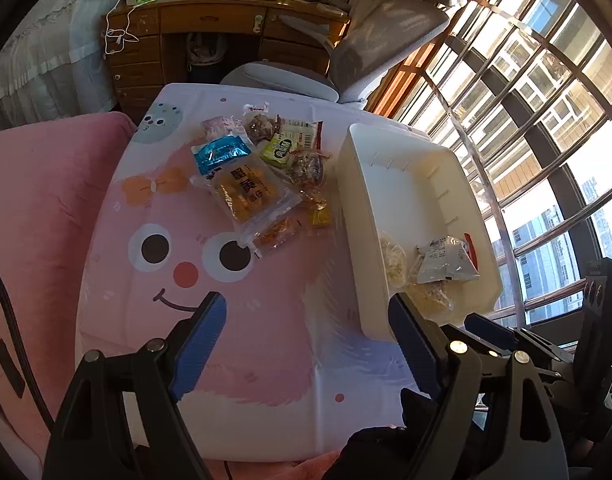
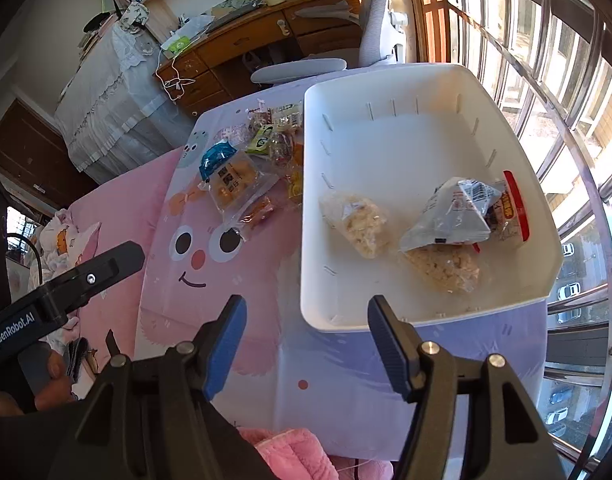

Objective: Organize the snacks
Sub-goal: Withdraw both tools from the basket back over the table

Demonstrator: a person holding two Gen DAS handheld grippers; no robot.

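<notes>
A pile of snack packets [image 1: 262, 168] lies on the pink cartoon tabletop, with an orange-and-clear packet [image 1: 252, 196] and a blue packet [image 1: 222, 152] at its front; the pile also shows in the right wrist view [image 2: 246, 168]. A white bin [image 1: 355, 216] stands to the right and holds a few packets: two rice-cracker bags [image 2: 359, 224] and a silver packet [image 2: 453, 208]. My left gripper [image 1: 306, 320] is open and empty, over the table in front of the pile. My right gripper [image 2: 304, 324] is open and empty at the bin's [image 2: 309, 200] near left corner.
A grey office chair [image 1: 369, 36] and a wooden desk [image 1: 210, 28] stand behind the table. A pink bed cover [image 1: 38, 216] lies to the left. Barred windows [image 1: 545, 100] run along the right. The right gripper's body shows in the left wrist view [image 1: 545, 352].
</notes>
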